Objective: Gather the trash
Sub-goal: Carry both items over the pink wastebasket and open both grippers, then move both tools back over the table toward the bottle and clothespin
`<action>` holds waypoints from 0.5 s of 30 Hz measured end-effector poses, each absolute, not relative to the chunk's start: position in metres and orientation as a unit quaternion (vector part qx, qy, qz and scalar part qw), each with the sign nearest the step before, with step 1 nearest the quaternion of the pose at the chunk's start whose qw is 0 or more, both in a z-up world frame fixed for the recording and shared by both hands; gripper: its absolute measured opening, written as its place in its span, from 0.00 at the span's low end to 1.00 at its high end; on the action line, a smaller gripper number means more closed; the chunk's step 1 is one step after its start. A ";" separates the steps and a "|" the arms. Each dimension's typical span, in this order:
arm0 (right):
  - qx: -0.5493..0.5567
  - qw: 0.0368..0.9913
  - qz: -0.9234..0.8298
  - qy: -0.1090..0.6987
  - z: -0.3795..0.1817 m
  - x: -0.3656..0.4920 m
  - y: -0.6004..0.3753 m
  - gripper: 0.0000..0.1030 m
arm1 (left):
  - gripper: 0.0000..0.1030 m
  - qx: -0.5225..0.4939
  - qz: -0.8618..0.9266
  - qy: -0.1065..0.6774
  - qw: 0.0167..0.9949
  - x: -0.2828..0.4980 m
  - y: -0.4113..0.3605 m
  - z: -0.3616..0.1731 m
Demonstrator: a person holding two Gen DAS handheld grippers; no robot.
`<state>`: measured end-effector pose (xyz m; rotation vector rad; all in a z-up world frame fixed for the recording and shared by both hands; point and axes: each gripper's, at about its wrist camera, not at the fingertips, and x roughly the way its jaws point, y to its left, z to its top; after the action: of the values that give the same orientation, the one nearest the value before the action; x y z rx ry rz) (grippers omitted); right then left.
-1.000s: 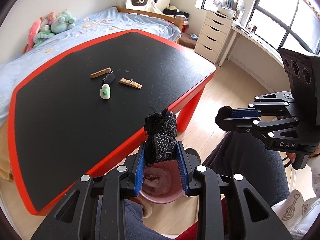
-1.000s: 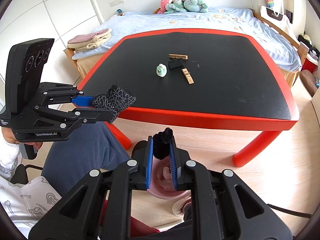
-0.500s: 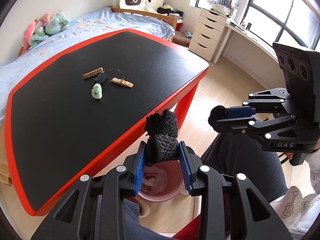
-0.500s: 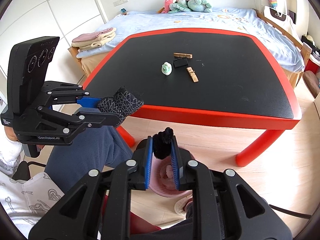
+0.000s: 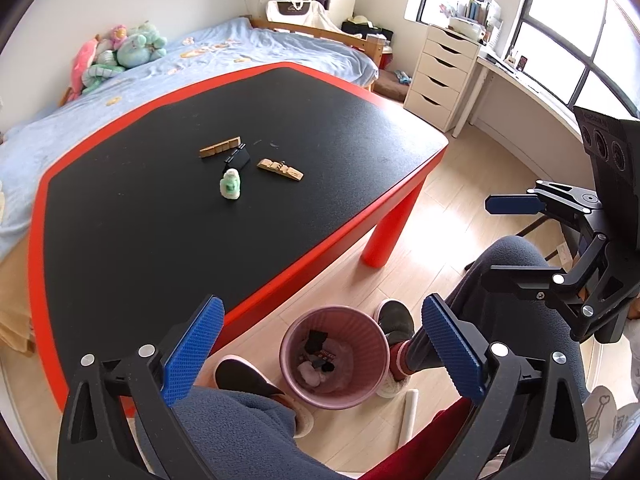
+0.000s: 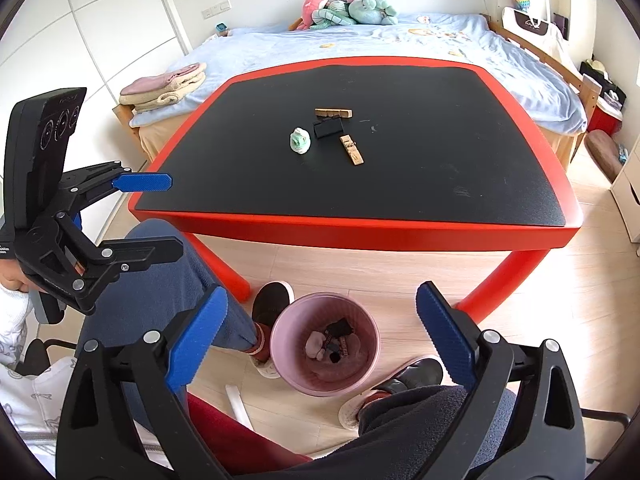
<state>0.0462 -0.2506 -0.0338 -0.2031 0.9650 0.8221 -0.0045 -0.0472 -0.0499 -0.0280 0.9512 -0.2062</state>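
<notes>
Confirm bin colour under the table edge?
Pink, ribbed wall: the bin shows best in the right wrist view, on the floor between the person's feet.

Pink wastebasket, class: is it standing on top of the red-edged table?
No, the pink wastebasket stands on the wooden floor in front of the red-edged table, between the person's feet.

This is a bedroom in a home. A bed (image 6: 360, 44) with a light blue cover and plush toys (image 6: 348, 6) stands by the wall, behind a low red table (image 6: 360, 232) with a black top. There is also a white drawer unit (image 5: 444, 76), a desk (image 5: 520, 80) under large windows (image 5: 560, 20), and white wardrobe doors (image 6: 100, 32).
</notes>
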 end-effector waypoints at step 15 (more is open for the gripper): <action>-0.095 0.797 0.387 0.453 -0.035 0.046 -0.247 0.95 | 0.93 -0.029 -0.088 0.457 0.884 -0.004 -0.038 -0.050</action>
<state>0.0464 -0.2469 -0.0347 -0.2036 0.9730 0.8311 -0.0035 -0.0378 -0.0503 -0.0607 0.9516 -0.1841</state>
